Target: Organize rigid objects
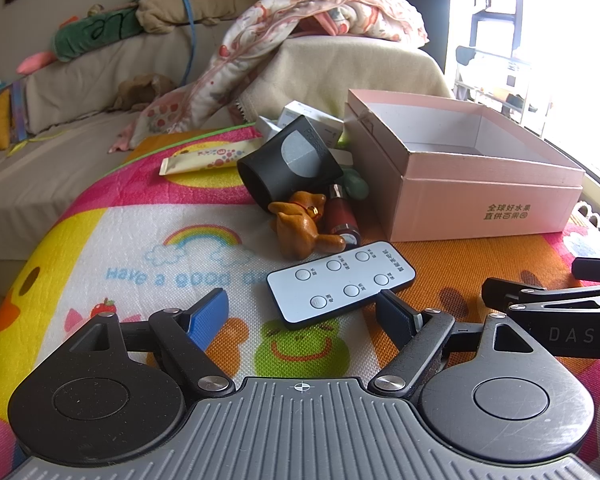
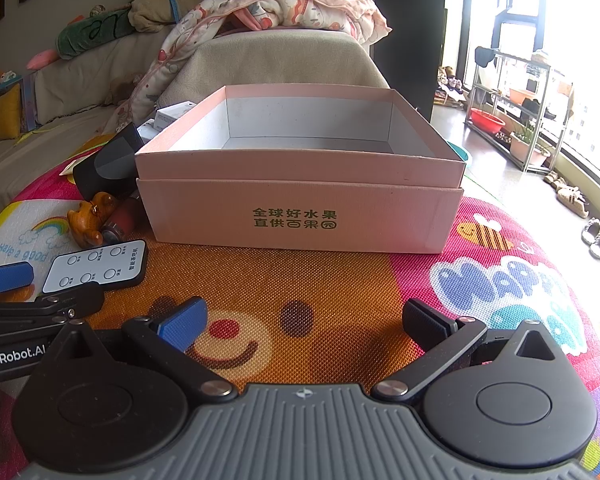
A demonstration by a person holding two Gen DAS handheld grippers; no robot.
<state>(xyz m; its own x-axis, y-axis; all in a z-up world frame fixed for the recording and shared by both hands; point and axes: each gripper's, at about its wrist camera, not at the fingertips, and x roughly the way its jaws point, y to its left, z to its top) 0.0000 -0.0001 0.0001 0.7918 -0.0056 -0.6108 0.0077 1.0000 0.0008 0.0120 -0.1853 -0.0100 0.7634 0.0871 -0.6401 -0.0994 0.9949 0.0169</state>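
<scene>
A bright cartoon mat (image 2: 300, 280) with a rainbow, a smiling face and a bee covers the worktop, and on it stands an open pink box (image 2: 300, 208) with green Chinese lettering on its front wall. Left of the box lies a small heap: a white remote control (image 1: 340, 282) flat on the mat, a brown wooden bear (image 1: 304, 224) just behind it, a dark red bottle (image 1: 342, 216) beside the bear, a black cylinder (image 1: 288, 160) on its side, and a cream tube (image 1: 204, 160) farther back. The left tongs (image 1: 304, 312) are spread wide just in front of the remote; the right tongs (image 2: 304, 320) are spread too, facing the box and holding nothing. Behind stands a beige-covered sofa (image 1: 100, 80) with a floral blanket (image 1: 300, 20); a metal shelf rack (image 2: 520, 112) stands by the bright window.
</scene>
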